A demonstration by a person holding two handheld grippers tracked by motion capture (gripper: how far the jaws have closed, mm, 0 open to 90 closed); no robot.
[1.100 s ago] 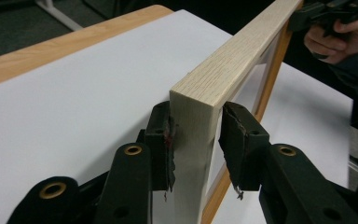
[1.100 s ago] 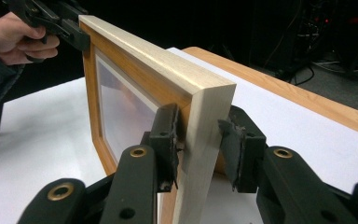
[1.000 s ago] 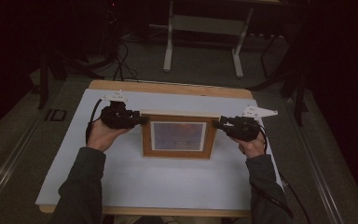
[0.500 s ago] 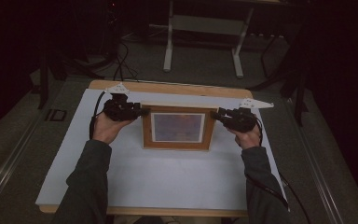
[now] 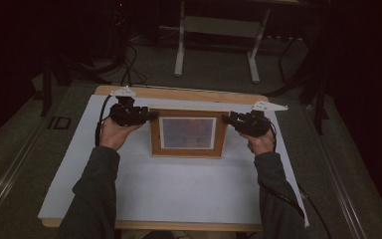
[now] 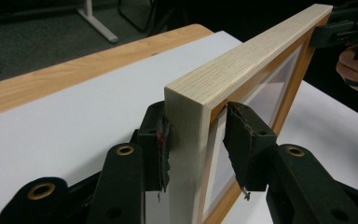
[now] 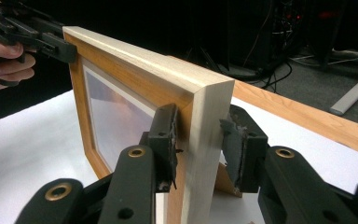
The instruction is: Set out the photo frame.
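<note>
A wooden picture frame (image 5: 188,133) stands upright on the white sheet (image 5: 179,189), its glass facing the person. My left gripper (image 5: 146,115) is at its left edge. In the left gripper view the frame (image 6: 242,65) sits between the jaws of the left gripper (image 6: 196,135), which have just been opening. One pad (image 6: 156,140) touches its back and the other pad (image 6: 244,140) stands a little off its front. My right gripper (image 5: 229,119) holds the right edge. In the right gripper view this gripper (image 7: 198,140) presses both pads on the frame (image 7: 135,60).
The sheet lies on a wooden table whose far edge (image 5: 179,93) runs just behind the frame. Beyond it, on a dark floor, are the legs of a metal stand (image 5: 179,50) and loose cables (image 5: 129,64). The sheet spreads wide in front of the frame.
Both hands and the frame have shifted toward the table's far edge. The gap at the left gripper's front pad is not visible in the earlier frames.
</note>
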